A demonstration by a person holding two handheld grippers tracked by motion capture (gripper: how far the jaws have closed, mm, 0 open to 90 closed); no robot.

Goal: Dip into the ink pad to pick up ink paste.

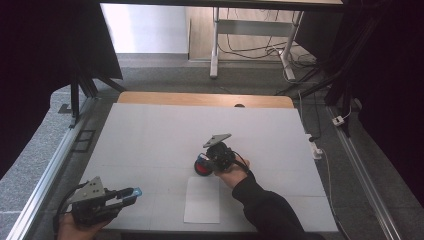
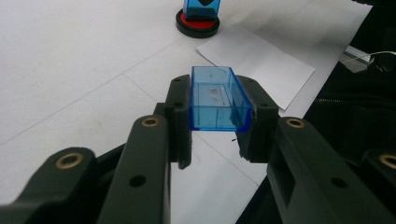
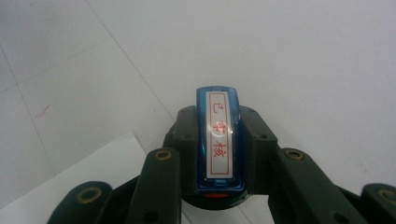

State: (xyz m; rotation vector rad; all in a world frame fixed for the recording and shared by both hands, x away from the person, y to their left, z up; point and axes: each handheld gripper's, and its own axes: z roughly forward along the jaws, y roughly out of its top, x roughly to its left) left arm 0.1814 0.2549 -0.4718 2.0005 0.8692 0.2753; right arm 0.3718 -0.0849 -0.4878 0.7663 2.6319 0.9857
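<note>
Your white surface (image 1: 150,140) takes up the middle of the high view, and a sheet of paper (image 1: 202,200) lies at its lower centre, long edges running from the bottom of the frame upward. Just above the paper's top right corner sits the round red ink pad (image 1: 201,167), and your right tongs (image 1: 212,161) are directly over it, closed on the blue stamp (image 3: 218,140). In the right gripper view the stamp stands upright between the jaws with its labelled top facing the camera, its long axis running up the frame, and a sliver of red pad shows under it at the bottom centre; the stamp looks pressed onto or right at the pad, though actual contact cannot be told.

The relation that matters next, as I judge it: the paper lies straight toward the bottom of the high view from the stamp, very near, so your right hand is by far the closer one to it.

Your left tongs (image 1: 122,195) sit at the lower left of the high view, well apart from pad and paper, closed on the clear blue cap (image 2: 218,99). In the left gripper view the cap's open side faces up and its long axis points toward the pad at the top centre of that frame
</note>
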